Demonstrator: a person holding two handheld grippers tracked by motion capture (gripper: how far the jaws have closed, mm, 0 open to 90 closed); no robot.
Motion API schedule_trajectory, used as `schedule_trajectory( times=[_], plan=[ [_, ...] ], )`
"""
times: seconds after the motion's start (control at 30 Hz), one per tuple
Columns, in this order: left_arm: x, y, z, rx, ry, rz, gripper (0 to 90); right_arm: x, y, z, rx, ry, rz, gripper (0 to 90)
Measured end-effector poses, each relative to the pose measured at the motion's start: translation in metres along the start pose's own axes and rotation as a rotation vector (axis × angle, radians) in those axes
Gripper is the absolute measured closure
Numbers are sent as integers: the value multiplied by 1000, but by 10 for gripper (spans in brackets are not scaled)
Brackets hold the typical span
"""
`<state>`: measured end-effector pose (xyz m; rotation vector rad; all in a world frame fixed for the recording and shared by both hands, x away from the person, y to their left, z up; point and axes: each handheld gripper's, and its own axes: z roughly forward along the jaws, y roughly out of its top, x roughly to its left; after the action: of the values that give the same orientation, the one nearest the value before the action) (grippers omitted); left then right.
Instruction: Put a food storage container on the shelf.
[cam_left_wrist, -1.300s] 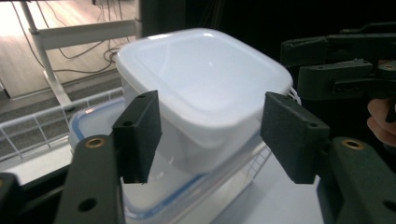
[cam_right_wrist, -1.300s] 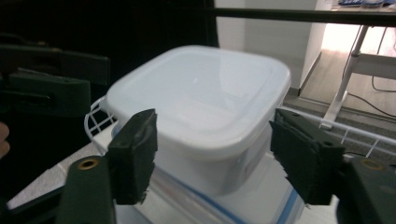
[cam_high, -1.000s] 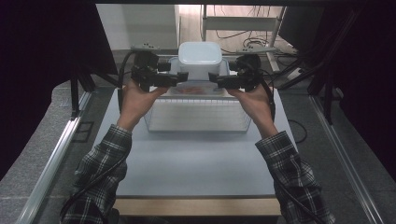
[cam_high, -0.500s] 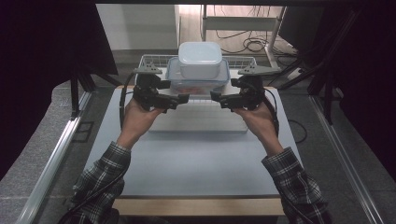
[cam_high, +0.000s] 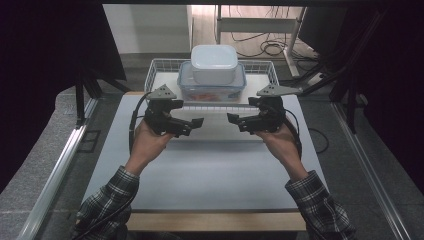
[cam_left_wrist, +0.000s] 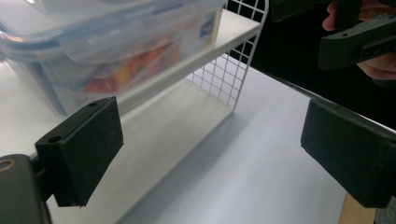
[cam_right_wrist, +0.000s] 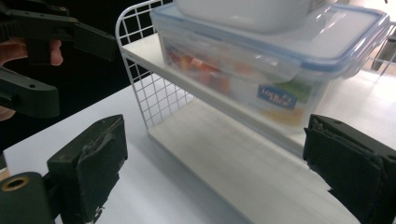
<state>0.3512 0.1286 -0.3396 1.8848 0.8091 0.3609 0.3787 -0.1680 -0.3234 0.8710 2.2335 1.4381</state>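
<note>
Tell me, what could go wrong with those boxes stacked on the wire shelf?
1. The white tub sits loose on the clear blue-rimmed box; a bump could tip it off.
2. The wire shelf stands at the table's far edge, so a push might slide it away.
3. The left gripper and right gripper hover close in front with open, empty jaws; reaching in carelessly might knock the shelf.

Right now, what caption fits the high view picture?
Two open claws, left and right, face each other before stacked boxes on a wire shelf.
</note>
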Motion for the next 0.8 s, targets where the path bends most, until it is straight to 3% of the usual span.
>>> schedule_trajectory(
  times=[0.17,0.4,0.8],
  plan=[
    [-3,-14,3,11,-12,19,44,3,-13,-1,7,17,-4,66],
    [-8,-37,5,16,-51,15,46,9,-35,-3,21,43,-11,64],
    [-19,-76,-1,33,-46,26,35,16,-70,-9,54,41,-28,23]
  ],
)
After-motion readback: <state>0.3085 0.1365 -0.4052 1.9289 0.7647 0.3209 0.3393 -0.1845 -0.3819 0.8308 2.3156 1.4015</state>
